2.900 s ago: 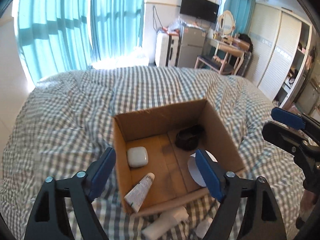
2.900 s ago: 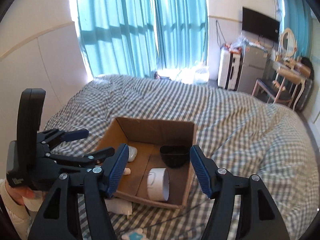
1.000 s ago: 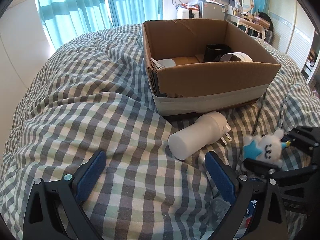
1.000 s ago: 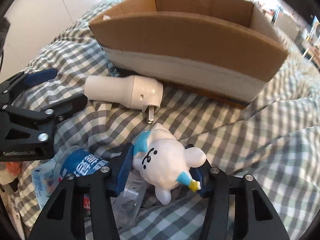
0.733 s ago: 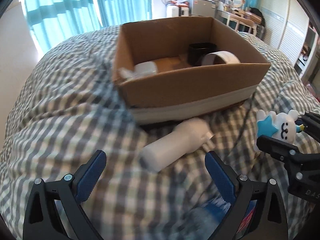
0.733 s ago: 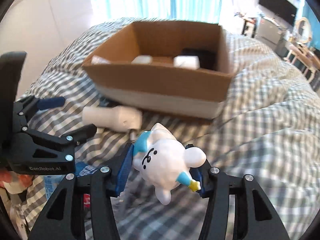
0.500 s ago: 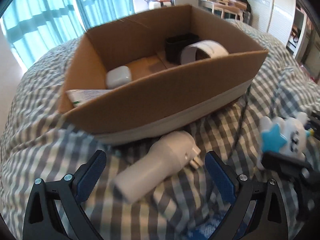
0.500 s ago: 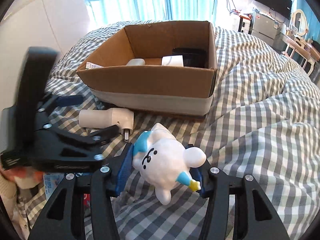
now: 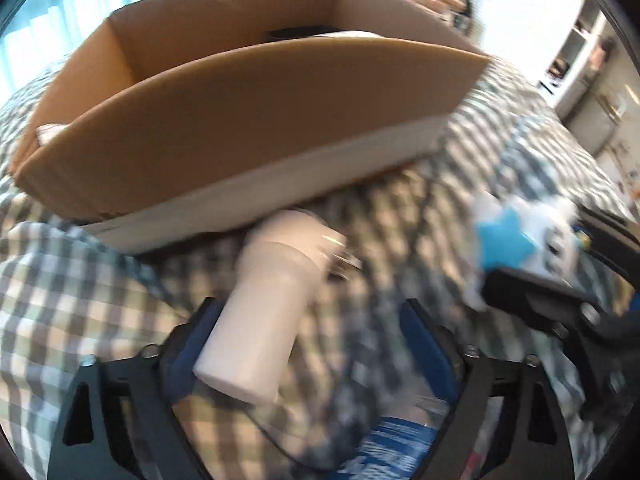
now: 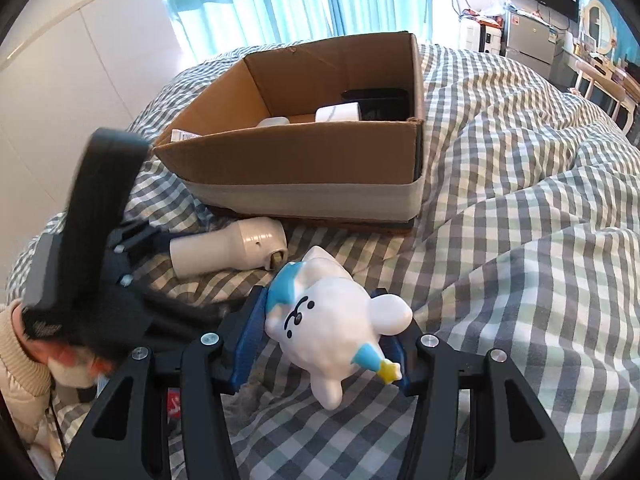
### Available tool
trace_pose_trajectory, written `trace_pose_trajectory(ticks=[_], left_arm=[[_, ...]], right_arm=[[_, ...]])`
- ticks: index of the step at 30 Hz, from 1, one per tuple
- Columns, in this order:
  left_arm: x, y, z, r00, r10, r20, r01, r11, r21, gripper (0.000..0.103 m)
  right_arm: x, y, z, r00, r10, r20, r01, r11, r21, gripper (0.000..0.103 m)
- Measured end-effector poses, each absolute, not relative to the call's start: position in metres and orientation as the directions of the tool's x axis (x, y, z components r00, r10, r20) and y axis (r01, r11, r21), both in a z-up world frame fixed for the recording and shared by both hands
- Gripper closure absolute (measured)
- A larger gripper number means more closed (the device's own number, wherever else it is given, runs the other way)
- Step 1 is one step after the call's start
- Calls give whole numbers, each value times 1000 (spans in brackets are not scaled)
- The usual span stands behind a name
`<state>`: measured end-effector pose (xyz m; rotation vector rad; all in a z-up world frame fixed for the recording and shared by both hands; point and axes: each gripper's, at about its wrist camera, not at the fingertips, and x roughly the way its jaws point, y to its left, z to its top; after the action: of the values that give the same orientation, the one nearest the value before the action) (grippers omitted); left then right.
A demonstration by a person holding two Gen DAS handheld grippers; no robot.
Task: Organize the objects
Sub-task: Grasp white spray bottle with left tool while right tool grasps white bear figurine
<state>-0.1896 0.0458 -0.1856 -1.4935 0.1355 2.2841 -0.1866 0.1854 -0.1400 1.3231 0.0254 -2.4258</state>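
A white cylindrical plug device (image 9: 272, 312) lies on the checked bedcover in front of the cardboard box (image 9: 240, 120). My left gripper (image 9: 310, 344) straddles its near end; the jaws are closing, with the left pad at the device and the right pad still apart from it. The left wrist view is blurred. My right gripper (image 10: 320, 340) is shut on a white and blue toy figure (image 10: 332, 312), held above the cover to the right of the device (image 10: 228, 248). The toy (image 9: 520, 236) also shows at the right of the left wrist view.
The box (image 10: 300, 168) holds a black container (image 10: 376, 100), a white roll (image 10: 338, 114), a small white case (image 10: 272, 122) and a tube (image 10: 182, 135). A blue packet (image 9: 392, 448) lies under the left gripper. A cream sleeve (image 10: 20, 360) is at lower left. Rumpled bedcover (image 10: 520, 200) spreads right.
The left gripper has dropped over the white plug device, which now sits between narrower jaws. The right gripper has lifted back from the bed with the toy still in it.
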Motion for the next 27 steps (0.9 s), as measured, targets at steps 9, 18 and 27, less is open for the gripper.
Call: trace_pose_trajectory(ticks=[9, 18, 27], left_arm=[[-218, 38, -195, -354, 230, -906, -373, -924, -88, 58], [-204, 18, -178, -391, 232, -891, -350, -933, -89, 58], [-155, 18, -131, -478, 281, -832, -333, -935, -124, 58]], right_arm=[[-188, 182, -140, -489, -287, -823, 317, -938, 139, 50], [-183, 177, -140, -512, -233, -827, 292, -952, 88, 50], [-163, 169, -119, -574, -157, -804, 266, -964, -2, 50]])
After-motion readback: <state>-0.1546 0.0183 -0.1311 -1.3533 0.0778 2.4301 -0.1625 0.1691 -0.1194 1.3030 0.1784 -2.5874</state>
